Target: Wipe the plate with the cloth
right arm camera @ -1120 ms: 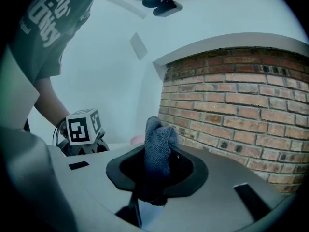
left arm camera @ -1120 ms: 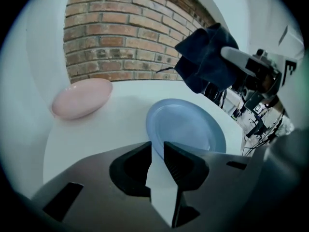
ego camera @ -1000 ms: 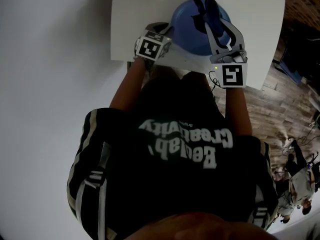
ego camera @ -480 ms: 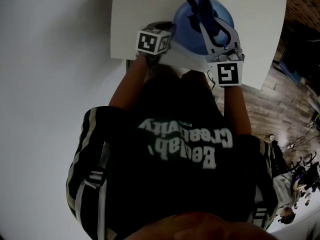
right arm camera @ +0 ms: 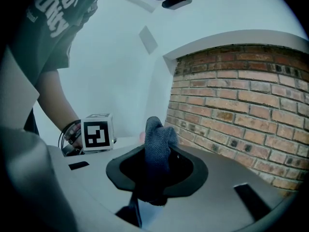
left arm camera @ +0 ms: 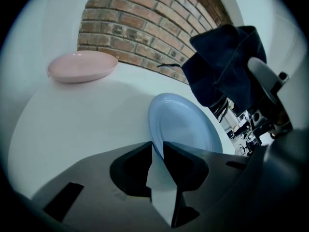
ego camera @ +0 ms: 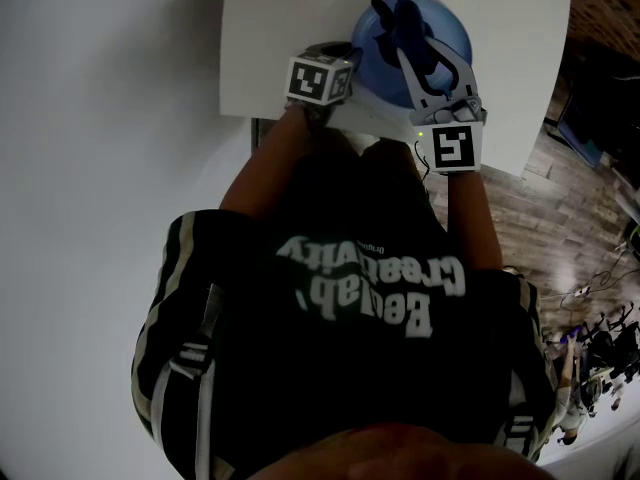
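Left gripper view: glossy blue plate (left arm camera: 186, 124); bunched dark-blue cloth (left arm camera: 224, 64).

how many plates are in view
2: a blue plate at the near side of the table, and a pink plate at its far side by the brick wall. Others may lie out of view.

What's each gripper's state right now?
Left gripper: closed on the blue plate rim, jaws just eased open slightly.
Right gripper: closed on the cloth.
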Available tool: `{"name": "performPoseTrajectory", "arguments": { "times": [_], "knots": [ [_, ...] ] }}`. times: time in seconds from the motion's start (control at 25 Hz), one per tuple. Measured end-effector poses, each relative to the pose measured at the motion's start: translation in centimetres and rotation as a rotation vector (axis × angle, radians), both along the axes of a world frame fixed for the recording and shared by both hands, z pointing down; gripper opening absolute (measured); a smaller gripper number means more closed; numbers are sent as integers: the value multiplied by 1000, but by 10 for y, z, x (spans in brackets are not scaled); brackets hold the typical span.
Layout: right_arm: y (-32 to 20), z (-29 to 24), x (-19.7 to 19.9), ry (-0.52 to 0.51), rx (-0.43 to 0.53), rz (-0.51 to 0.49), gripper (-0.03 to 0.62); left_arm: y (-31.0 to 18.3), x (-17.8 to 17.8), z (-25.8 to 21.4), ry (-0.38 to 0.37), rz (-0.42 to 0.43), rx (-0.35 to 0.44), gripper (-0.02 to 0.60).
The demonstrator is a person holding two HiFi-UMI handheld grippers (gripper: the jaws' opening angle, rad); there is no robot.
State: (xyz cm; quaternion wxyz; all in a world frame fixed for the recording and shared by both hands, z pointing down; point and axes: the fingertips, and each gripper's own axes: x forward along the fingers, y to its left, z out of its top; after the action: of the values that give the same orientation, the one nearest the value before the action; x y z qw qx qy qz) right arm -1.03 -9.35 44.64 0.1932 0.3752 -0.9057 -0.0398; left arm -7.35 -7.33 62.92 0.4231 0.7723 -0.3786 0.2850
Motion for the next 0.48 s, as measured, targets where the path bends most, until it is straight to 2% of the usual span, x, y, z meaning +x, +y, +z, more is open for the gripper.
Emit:
{"name": "performPoseTrajectory", "arguments": {
  "times": [0.16,0.28,0.36,0.48],
  "knots": [
    [0,3,2,-1,-7,1,86,-6,11,3,26,-29,-41,71],
    [0,1,1,-2,-6,7,86,2,16,10,10,0,-80,123],
    [1,1,4,5,-8,10,86,7,17,13,-1,-1,-90,89],
    [2,-1,7,13,-12,11,86,5,13,9,16,-64,-101,60]
  ]
}}
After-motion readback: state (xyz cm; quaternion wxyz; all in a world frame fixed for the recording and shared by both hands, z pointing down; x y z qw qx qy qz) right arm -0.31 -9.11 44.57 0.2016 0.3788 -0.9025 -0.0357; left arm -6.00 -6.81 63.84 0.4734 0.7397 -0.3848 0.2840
